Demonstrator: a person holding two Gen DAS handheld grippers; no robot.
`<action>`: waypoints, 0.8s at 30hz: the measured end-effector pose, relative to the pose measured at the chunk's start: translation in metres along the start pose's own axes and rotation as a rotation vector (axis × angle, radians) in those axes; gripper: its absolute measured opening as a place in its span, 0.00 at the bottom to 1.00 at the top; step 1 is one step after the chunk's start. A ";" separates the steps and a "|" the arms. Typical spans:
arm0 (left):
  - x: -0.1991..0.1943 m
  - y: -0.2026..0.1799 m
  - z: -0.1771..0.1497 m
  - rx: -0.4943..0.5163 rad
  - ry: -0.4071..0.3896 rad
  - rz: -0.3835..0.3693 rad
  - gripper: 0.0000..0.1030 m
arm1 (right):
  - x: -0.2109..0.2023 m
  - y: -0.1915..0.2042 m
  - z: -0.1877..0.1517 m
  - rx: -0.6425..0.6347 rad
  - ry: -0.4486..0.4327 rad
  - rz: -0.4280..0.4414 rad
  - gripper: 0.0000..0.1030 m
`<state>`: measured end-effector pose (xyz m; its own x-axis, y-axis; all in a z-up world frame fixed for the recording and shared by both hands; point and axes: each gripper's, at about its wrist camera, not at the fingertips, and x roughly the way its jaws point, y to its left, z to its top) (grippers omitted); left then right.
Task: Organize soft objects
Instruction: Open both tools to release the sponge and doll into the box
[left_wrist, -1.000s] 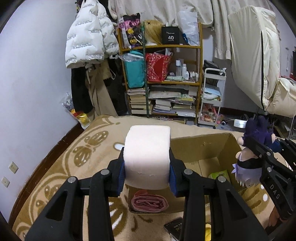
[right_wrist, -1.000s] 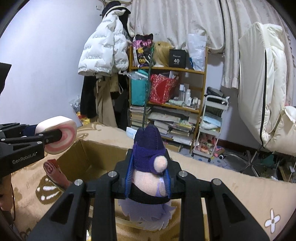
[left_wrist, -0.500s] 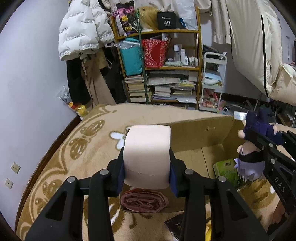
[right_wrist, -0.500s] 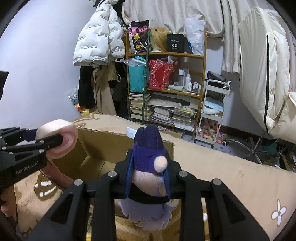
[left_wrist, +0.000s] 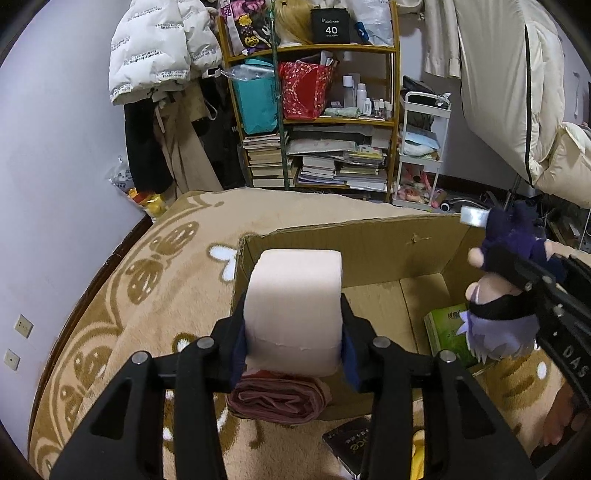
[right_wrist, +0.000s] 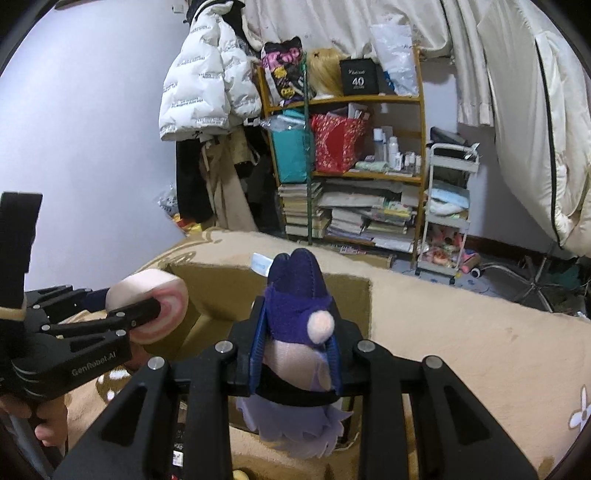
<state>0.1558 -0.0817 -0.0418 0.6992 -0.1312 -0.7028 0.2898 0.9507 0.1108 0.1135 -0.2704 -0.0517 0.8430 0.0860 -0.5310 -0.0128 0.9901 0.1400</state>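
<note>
My left gripper (left_wrist: 293, 343) is shut on a pale pink soft roll (left_wrist: 295, 306) and holds it above the near left corner of an open cardboard box (left_wrist: 354, 243). The roll also shows in the right wrist view (right_wrist: 155, 310). My right gripper (right_wrist: 295, 350) is shut on a plush doll (right_wrist: 299, 332) with purple clothes and pale lilac hair, held upside down above the box's right side; the doll also shows in the left wrist view (left_wrist: 502, 295). A folded dusky-pink cloth (left_wrist: 280, 398) lies below the roll, at the box's near wall.
A green packet (left_wrist: 447, 332) lies in the box. The box stands on a beige patterned blanket (left_wrist: 147, 280). A dark book (left_wrist: 351, 446) lies in front of the box. A crowded shelf (left_wrist: 317, 110), a white cart (left_wrist: 421, 147) and hanging coats stand behind.
Both grippers have moved forward and down towards the box with their loads; the box now looks larger and closer in both views. Both grips are unchanged.
</note>
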 end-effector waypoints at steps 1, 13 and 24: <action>0.001 0.000 0.000 0.001 0.005 -0.002 0.43 | 0.003 0.001 -0.001 -0.002 0.009 -0.002 0.30; -0.025 0.005 0.002 -0.024 -0.053 0.041 0.74 | 0.008 -0.002 -0.003 0.010 0.051 0.018 0.37; -0.074 0.024 -0.002 -0.085 -0.086 0.057 0.95 | -0.015 -0.002 -0.006 0.042 0.045 0.026 0.91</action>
<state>0.1096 -0.0490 0.0115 0.7675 -0.0966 -0.6337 0.1942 0.9771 0.0864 0.0979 -0.2733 -0.0494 0.8177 0.1170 -0.5637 -0.0108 0.9821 0.1882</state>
